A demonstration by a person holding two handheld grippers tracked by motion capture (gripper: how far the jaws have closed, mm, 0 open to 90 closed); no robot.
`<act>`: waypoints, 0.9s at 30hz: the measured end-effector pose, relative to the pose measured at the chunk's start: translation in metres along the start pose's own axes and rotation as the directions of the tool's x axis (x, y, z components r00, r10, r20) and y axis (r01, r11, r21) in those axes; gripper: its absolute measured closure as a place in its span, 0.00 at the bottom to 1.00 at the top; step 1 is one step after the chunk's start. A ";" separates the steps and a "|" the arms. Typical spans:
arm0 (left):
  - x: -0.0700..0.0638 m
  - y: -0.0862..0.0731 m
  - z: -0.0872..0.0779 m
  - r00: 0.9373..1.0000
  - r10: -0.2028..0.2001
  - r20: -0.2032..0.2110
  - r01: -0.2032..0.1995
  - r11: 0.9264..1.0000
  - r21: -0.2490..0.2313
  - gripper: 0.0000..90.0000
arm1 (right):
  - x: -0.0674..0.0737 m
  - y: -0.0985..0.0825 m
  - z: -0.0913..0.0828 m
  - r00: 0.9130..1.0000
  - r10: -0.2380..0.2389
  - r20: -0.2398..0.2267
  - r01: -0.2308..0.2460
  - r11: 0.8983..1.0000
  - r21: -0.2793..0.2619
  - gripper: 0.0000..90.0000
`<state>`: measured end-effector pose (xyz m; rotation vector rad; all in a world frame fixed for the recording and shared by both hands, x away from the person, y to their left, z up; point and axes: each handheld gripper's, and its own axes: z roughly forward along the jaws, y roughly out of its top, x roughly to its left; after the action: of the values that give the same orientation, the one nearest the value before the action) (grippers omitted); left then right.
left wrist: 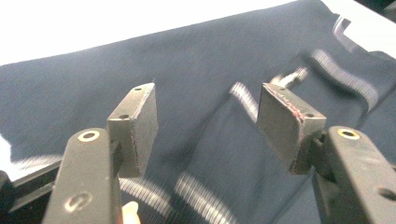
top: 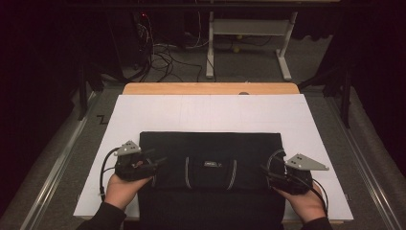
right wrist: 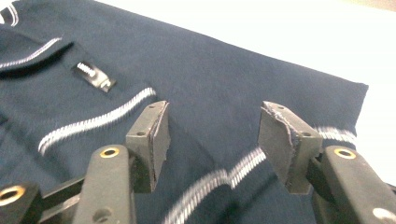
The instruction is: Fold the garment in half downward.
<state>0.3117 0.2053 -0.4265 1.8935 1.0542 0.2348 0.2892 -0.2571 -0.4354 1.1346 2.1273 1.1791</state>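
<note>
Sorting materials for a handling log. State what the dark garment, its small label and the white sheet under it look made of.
Dark garment: soft navy knit fabric, matte, likely cotton or a blend; it lies in soft folds, with pale striped trim. Small label: probably a woven or printed tag, slightly shiny, lettering unreadable. White sheet: flat, matte, paper or thin board by its look; faint pencil-like lines cross it.

Wooden table point(top: 210, 88), white sheet point(top: 210, 112) covering it, folded dark garment point(top: 210, 146) on the sheet

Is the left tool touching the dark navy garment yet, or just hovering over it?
Cannot tell. In the left gripper view the left tool is open over the navy garment, pads empty, but no gap or contact is plain. The high view is too dark.
</note>
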 end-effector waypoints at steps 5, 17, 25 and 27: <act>-0.008 0.014 0.024 0.999 0.028 -0.016 -0.027 0.999 0.043 0.39 | 0.005 0.017 0.020 1.000 -0.007 -0.025 0.007 1.000 0.020 0.48; -0.011 0.027 0.058 0.999 0.021 -0.039 -0.015 0.986 0.163 0.39 | 0.016 0.039 0.053 0.999 -0.028 -0.045 0.032 0.996 0.081 0.48; -0.023 0.020 0.061 0.998 0.057 -0.008 -0.055 0.980 0.189 0.40 | 0.014 0.023 0.060 0.997 -0.013 -0.071 0.022 0.992 0.126 0.51; -0.021 0.016 0.063 0.998 0.058 -0.006 -0.055 0.978 0.202 0.40 | 0.017 0.021 0.060 0.996 -0.026 -0.081 0.037 0.990 0.135 0.52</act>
<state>0.3425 0.1469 -0.4437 2.1084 1.0663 0.1771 0.3311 -0.2084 -0.4493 1.1240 2.3080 1.0960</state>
